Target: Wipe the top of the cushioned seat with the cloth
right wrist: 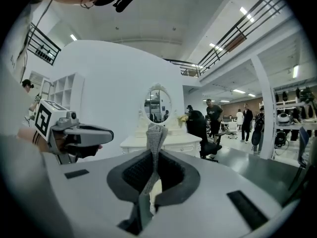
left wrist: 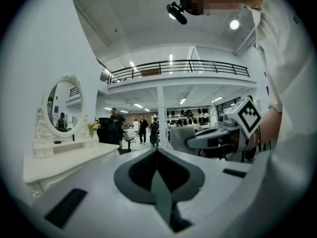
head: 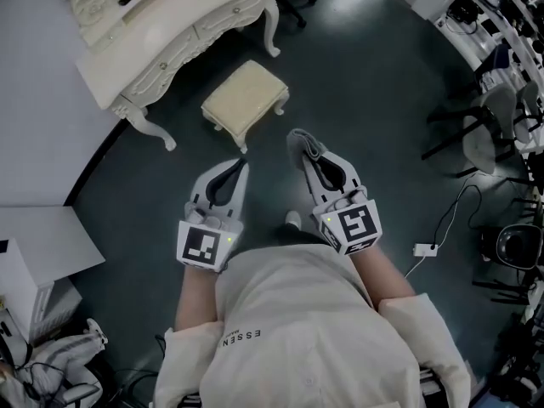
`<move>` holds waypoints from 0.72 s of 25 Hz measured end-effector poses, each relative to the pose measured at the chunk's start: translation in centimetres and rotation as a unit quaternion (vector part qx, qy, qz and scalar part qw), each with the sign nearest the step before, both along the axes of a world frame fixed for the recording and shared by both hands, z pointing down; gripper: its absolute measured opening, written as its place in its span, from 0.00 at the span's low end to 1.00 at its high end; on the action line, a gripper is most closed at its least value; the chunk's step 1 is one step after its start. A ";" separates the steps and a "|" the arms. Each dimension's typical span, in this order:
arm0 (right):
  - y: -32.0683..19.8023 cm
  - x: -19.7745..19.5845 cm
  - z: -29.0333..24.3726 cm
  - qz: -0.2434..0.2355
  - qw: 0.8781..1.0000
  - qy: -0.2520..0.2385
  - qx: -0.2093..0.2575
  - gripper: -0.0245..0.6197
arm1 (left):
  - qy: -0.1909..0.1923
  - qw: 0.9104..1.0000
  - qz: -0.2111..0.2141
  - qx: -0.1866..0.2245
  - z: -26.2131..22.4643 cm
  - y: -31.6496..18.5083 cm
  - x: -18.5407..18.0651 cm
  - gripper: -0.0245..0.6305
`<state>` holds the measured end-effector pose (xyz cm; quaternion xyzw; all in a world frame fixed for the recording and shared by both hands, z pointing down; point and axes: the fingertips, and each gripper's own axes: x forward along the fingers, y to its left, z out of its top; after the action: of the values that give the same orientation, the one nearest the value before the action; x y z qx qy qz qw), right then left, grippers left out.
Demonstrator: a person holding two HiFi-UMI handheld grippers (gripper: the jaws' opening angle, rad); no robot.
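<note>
The cushioned seat is a small cream stool with carved white legs, standing on the dark floor ahead of me. My right gripper is held at waist height, short of the stool, shut on a folded grey cloth. In the right gripper view the cloth sticks up between the jaws. My left gripper is level beside it, jaws together with nothing in them; its tips meet in the left gripper view. Both grippers are apart from the seat.
A white dressing table with an oval mirror stands behind the stool, at the left. Office chairs and a cable with a plug box lie to the right. A white cabinet is at my left. People stand far off.
</note>
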<state>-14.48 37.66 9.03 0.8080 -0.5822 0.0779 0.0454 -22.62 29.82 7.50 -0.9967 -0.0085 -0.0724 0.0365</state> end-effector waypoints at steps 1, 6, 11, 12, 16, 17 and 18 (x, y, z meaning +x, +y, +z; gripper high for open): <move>0.0 1.5 0.2 -0.007 1.000 0.000 -0.004 0.08 | -0.003 1.000 -0.006 0.000 0.2 0.2 1.4 0.04; -1.2 7.5 1.8 -0.027 0.999 -0.013 -0.017 0.08 | -0.021 0.999 -0.032 -0.006 1.1 -0.2 6.0 0.04; -5.2 10.7 3.3 -0.052 0.998 -0.024 -0.025 0.08 | -0.031 0.997 -0.068 -0.015 2.2 -4.0 8.4 0.04; -6.3 11.2 3.6 -0.058 0.998 -0.025 -0.028 0.08 | -0.032 0.997 -0.073 -0.017 2.4 -5.1 8.8 0.04; -11.8 13.5 4.7 -0.081 0.996 -0.024 -0.041 0.08 | -0.038 0.995 -0.091 -0.027 3.7 -10.2 11.0 0.04; -13.3 14.1 5.0 -0.088 0.995 -0.024 -0.046 0.08 | -0.038 0.994 -0.097 -0.031 4.0 -11.7 11.8 0.04; -14.9 14.7 5.2 -0.097 0.994 -0.025 -0.050 0.08 | -0.036 0.993 -0.103 -0.036 4.2 -13.2 12.5 0.04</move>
<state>0.17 22.79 14.28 0.7425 -0.6538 0.1223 0.0790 -10.12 16.64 11.72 -0.9896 0.0899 -0.1117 -0.0074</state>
